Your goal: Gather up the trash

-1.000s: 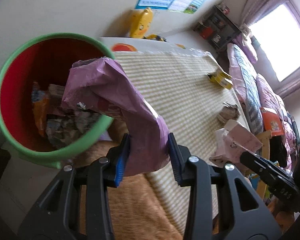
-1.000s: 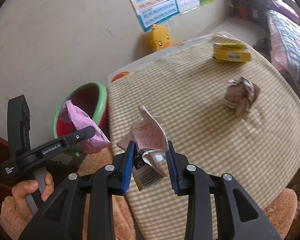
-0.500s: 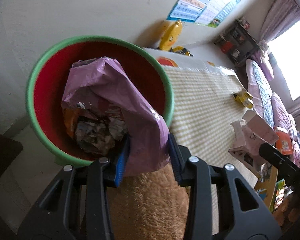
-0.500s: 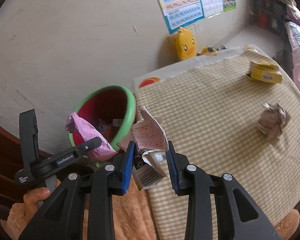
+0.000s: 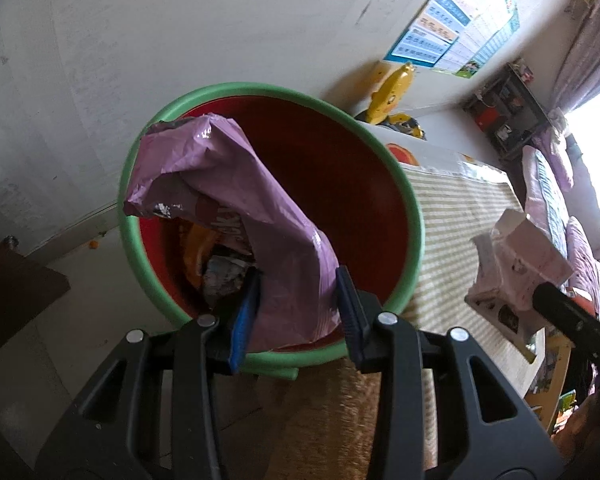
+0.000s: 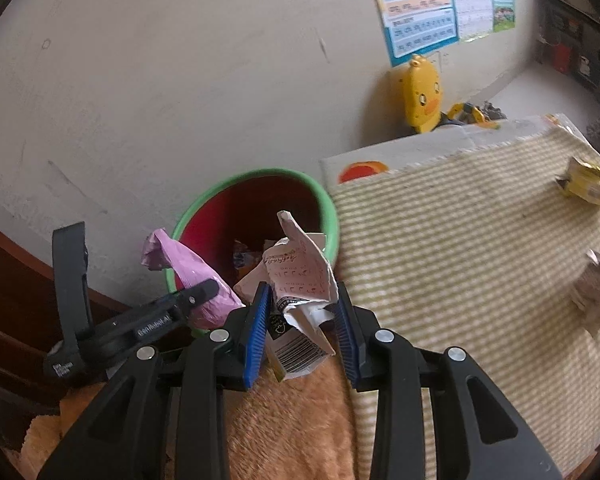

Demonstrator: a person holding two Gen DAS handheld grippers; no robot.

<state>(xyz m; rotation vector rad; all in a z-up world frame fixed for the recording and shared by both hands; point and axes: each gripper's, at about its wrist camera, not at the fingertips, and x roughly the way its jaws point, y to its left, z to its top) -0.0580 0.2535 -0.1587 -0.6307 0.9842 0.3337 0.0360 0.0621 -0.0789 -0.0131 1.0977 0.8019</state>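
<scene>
Looking along the left tongs (image 5: 296, 312), the blue pads are pinching the lower end of a purple wrapper (image 5: 236, 208), whose crumpled top leans out over the mouth of the green-rimmed bin (image 5: 414, 216). The bin's red inside already holds trash (image 5: 220, 268): an orange packet and some crumpled paper lie at the bottom. To the right, at the edge of the checked cloth (image 5: 460, 208), the crushed pink-and-white carton (image 5: 516, 268) shows, with a black finger of the other tongs in front of it.

From the right wrist view, the right tongs (image 6: 302, 320) are pressed onto that crushed carton (image 6: 300, 288), barcode side towards the camera, held near the bin (image 6: 328, 216) but, as far as I can judge, not yet over its opening. The left tongs (image 6: 204, 292) appear low on the left with the purple wrapper (image 6: 188, 272) at the bin's near rim.

Two pieces are left on the cloth (image 6: 460, 248): a yellow box (image 6: 588, 184) far out and a grey crumpled wad (image 6: 596, 288) nearer. So the job seems partly done: some trash is binned, two pieces are in hand and unreleased, two wait.
</scene>
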